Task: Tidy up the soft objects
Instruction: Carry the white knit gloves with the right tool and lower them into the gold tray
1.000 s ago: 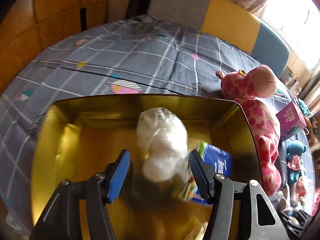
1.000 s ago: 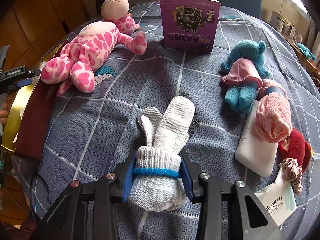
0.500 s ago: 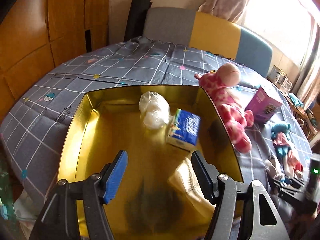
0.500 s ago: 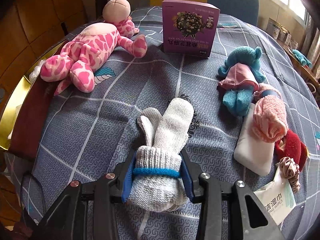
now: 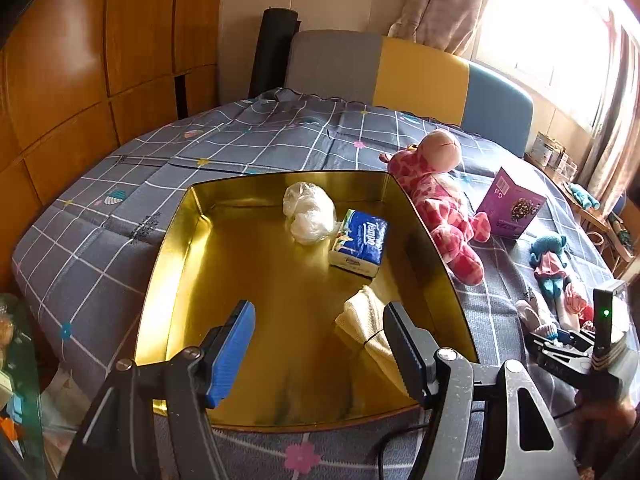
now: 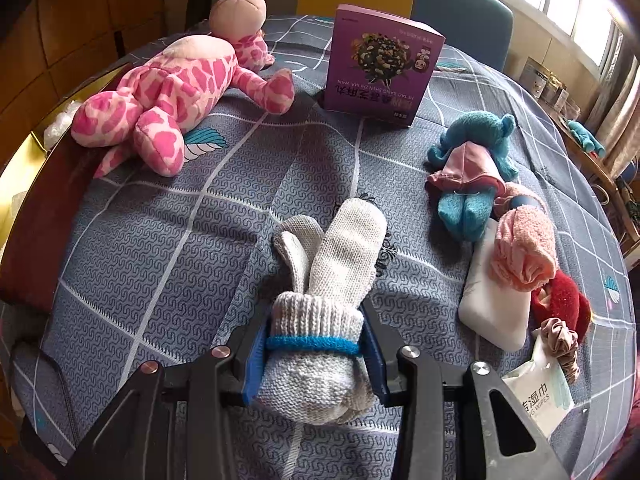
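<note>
My right gripper (image 6: 314, 354) is shut on the cuff of a rolled pair of white knit gloves (image 6: 332, 264) that rests on the grey checked bedspread. My left gripper (image 5: 320, 344) is open and empty, held above the near part of a gold tray (image 5: 168, 240). In the tray lie a clear bag of white stuff (image 5: 308, 212), a blue tissue pack (image 5: 360, 242) and a cream cloth (image 5: 366, 320). A pink giraffe plush (image 6: 176, 88) lies beside the tray; it also shows in the left wrist view (image 5: 440, 196).
A purple box (image 6: 380, 68) stands at the back. A teal plush (image 6: 468, 168), pink rolled towel (image 6: 524, 252), white pad (image 6: 492, 308), red cloth (image 6: 564, 300), scrunchie (image 6: 560, 340) and wet wipes pack (image 6: 536, 396) lie at the right. A chair (image 5: 400, 76) stands behind the bed.
My left gripper has let go of the white bag into the tray and pulled back and up. My right gripper stays shut on the gloves, barely moved.
</note>
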Tool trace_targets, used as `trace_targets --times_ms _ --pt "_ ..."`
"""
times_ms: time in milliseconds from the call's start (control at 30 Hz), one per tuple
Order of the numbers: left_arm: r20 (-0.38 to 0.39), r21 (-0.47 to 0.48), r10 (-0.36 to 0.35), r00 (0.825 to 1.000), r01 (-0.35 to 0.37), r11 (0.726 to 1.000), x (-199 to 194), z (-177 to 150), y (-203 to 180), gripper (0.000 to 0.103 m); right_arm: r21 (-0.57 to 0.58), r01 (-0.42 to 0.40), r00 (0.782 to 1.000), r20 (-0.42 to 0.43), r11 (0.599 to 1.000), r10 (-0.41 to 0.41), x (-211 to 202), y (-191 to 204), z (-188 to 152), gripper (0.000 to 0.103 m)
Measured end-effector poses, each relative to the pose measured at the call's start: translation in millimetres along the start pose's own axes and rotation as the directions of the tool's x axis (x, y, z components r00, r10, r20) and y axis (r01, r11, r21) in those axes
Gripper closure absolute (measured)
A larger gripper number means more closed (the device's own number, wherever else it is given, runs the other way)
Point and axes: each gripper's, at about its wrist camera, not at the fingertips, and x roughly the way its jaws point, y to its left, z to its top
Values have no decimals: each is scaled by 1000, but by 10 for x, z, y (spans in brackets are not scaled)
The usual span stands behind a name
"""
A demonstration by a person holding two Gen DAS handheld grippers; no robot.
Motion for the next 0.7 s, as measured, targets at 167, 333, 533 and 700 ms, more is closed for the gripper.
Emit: trace_targets --times_ms 167,333,533,700 --pt "-4 -19 -1 1000 1 1000 -21 -51 94 36 49 -6 1000 -16 999 7 -33 -52 74 65" --pt "-6 -33 11 1000 -11 999 -21 -105 197 36 95 -44 999 18 995 42 -209 -48 171 65" --pt "-2 -88 40 999 -40 995 -19 -138 437 36 41 -211 972 110 977 206 -628 273 462 65" --pt "18 -151 90 996 -86 985 -65 -110 703 36 -81 -364 920 127 928 372 -825 873 750 65"
